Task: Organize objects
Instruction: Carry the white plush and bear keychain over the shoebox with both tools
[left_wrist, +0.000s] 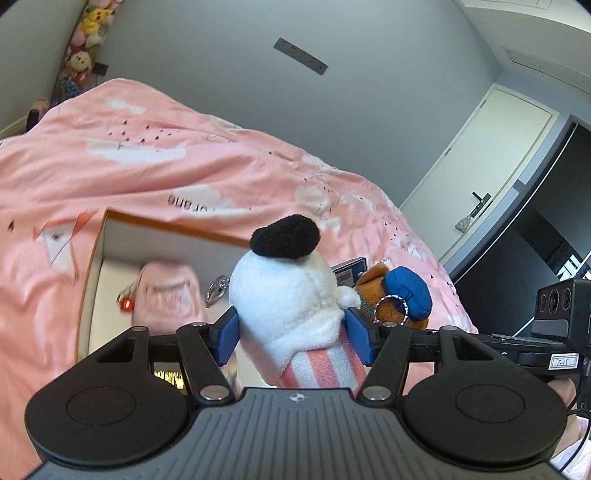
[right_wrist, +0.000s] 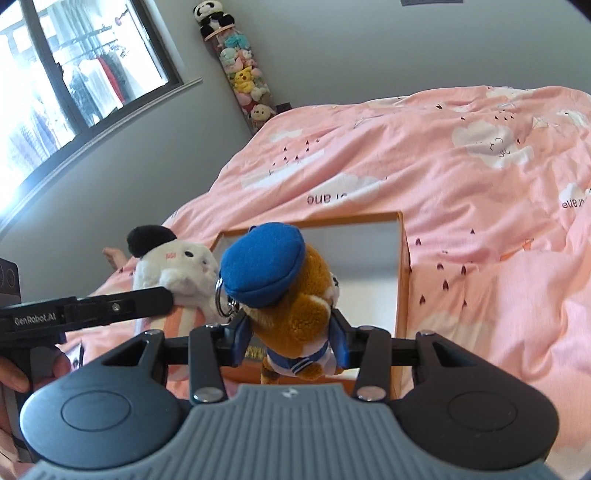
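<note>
The left gripper (left_wrist: 291, 332) is clamped on a white plush toy (left_wrist: 288, 295) with a black beret and a pink-striped body; its blue pads press into the toy's sides just below the head. The right gripper (right_wrist: 290, 339) is closed on a brown plush toy (right_wrist: 295, 299) with a blue cap and a metal key ring. Both toys are carried in the air, side by side, near the open box (left_wrist: 92, 258) that lies on the pink bed cover (left_wrist: 147, 147).

The step in hand looks like carrying both toys to the box. Seen from the left wrist, the box is ahead and to the left of the white toy, and it already holds a pink pouch (left_wrist: 166, 295) against its left side, with a metal ring just beside the pouch. Seen from the right wrist, the box sits directly behind the brown toy, with its orange rim (right_wrist: 402, 266) to the right.

To do this well, each gripper should probably clear the box's rim before lowering, so that no dangling leg snags on the wall. The white toy is best set in the bare part to the right of the pouch, the brown toy beside it. The two should go in one after the other, since the grippers are close together and could knock each other over the box. The soft bodies may spring on release, so each should be opened low inside the box.
</note>
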